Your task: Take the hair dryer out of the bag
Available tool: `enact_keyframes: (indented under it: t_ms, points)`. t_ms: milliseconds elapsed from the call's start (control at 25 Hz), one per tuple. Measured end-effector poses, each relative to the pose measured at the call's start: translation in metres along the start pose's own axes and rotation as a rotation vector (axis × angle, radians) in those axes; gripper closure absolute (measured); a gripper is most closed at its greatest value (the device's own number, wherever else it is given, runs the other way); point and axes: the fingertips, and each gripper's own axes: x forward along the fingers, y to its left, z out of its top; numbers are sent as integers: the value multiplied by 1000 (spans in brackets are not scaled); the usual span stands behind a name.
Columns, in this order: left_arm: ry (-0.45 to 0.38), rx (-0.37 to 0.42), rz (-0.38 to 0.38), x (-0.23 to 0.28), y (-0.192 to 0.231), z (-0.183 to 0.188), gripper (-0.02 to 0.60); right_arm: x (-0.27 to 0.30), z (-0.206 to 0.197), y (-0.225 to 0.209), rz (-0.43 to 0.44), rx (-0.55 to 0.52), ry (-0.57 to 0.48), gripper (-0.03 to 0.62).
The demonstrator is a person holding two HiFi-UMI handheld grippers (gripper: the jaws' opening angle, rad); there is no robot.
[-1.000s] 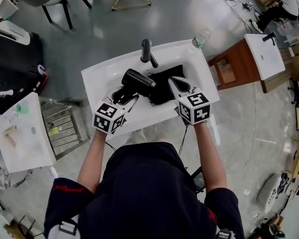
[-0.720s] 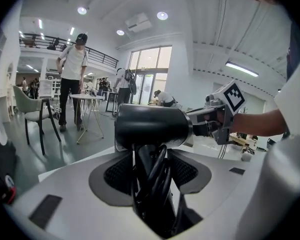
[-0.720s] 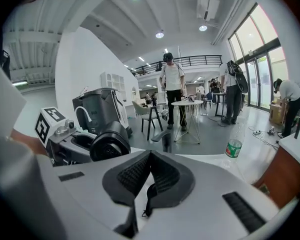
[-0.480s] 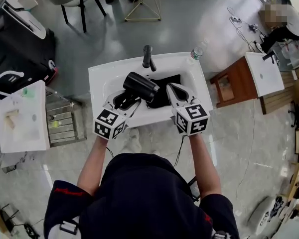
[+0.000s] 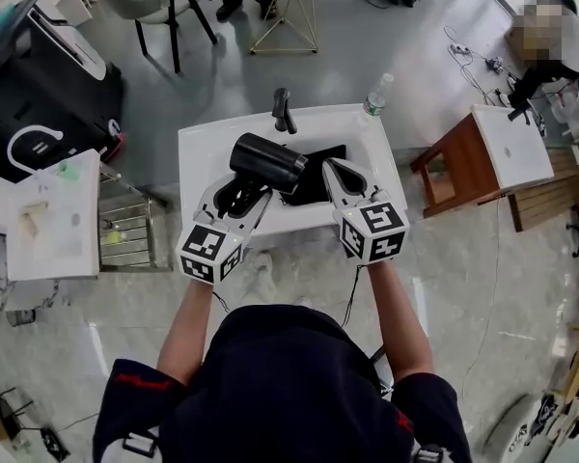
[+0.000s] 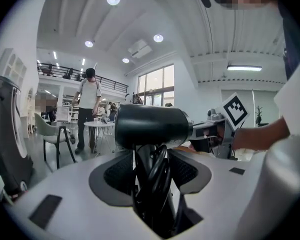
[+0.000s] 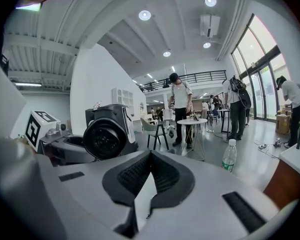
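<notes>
Left gripper (image 6: 151, 170) stood wide, clamped on the cord-wrapped handle of the hair dryer (image 5: 267, 160), held above the middle of the counter (image 5: 195, 152), apparently clear of the black bag (image 5: 314, 179) lying toward its back right. Right gripper (image 5: 330, 170) was closed, empty. Dryer looked rigid, top-heavy, smooth-shelled; the handle seemed the surest hold.

The hair dryer (image 5: 267, 162) is glossy black, with a black cord. The bag (image 5: 320, 165) is plain black. The sink (image 5: 198, 152) is white and the faucet (image 5: 283, 109) dark grey. The left gripper (image 5: 241, 187) and right gripper (image 5: 330, 166) have white shells, black ribbed pads and black-and-white square-marker cubes. The side table (image 5: 452, 167) is reddish-brown and the floor (image 5: 521, 258) grey.
</notes>
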Motion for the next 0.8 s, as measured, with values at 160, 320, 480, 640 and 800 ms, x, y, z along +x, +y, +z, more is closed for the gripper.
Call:
enact_keyframes:
  t_ms: [160, 320, 480, 640, 800]
  points:
    - [-39, 20, 27, -11, -21, 15, 362, -23, 10, 4, 9, -9, -45, 560]
    - [-49, 17, 46, -22, -33, 15, 362, -40, 11, 15, 18, -41, -65, 560]
    - [-66, 25, 60, -35, -44, 20, 362, -54, 14, 23, 30, -45, -81, 560]
    - [-89, 33, 77, -47, -54, 25, 362, -69, 21, 25, 37, -39, -123, 561]
    - [-102, 33, 94, -59, -58, 29, 362, -80, 26, 30, 42, -42, -146, 560]
